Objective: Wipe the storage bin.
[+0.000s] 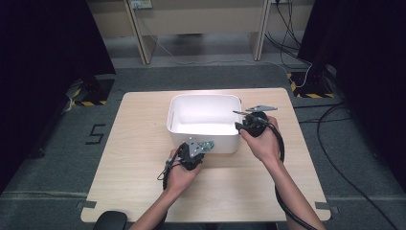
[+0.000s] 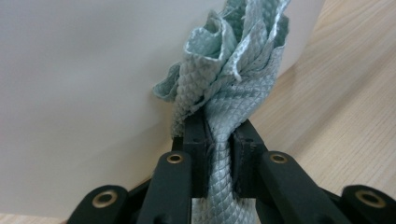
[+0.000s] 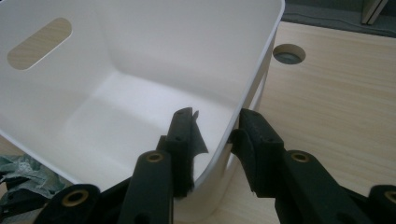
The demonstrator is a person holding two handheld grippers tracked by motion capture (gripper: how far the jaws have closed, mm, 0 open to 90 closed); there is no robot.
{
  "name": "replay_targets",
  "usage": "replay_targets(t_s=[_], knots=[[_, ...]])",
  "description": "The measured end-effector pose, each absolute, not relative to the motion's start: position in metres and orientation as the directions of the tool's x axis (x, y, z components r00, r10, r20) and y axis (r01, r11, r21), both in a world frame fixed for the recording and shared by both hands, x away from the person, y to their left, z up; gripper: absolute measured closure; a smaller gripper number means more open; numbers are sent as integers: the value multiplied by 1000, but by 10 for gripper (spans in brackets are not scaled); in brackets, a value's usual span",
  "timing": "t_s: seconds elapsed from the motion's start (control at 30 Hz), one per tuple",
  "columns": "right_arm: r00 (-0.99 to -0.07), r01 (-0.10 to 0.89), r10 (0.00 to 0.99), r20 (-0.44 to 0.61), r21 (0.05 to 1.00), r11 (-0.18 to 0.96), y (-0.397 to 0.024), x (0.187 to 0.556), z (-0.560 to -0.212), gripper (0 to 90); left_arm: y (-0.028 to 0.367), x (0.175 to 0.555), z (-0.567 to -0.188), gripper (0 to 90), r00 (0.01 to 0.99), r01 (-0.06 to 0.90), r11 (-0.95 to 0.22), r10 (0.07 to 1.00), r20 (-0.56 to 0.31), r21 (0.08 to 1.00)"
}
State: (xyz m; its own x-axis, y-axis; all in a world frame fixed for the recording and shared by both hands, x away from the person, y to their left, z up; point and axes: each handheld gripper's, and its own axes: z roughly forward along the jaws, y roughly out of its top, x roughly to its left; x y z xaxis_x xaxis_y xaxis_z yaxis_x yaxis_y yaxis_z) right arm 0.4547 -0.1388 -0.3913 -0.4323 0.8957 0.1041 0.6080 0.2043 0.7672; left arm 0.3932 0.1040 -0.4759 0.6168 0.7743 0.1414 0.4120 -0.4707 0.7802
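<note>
The wooden desk [image 1: 143, 187] carries a white plastic bin [image 1: 203, 136] near its far middle. The right hand-held gripper [image 3: 215, 140] straddles the bin's right wall, one jaw inside and one outside, clamped on the rim. The left hand-held gripper [image 2: 218, 144], just beside the bin's near wall, pinches a bunched pale green cloth [image 2: 233, 74] tight.

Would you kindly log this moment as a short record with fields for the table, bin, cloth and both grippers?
table: light wood, a round hole beyond the bin
bin: white, empty inside, slot handle in one wall
cloth: pale green, quilted, bunched, against the bin's outer wall
left gripper: shut on cloth, at the bin's near side
right gripper: jaws astride the bin's rim, one inside, one outside; grip not clear
</note>
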Motion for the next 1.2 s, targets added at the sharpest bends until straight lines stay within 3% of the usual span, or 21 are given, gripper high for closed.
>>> replay_targets(t_s=[1.2], knots=[[-426,610,897,114,769,192,-138,455,-392,671,101,399,-501,788,622,444,-518,765,165,731]])
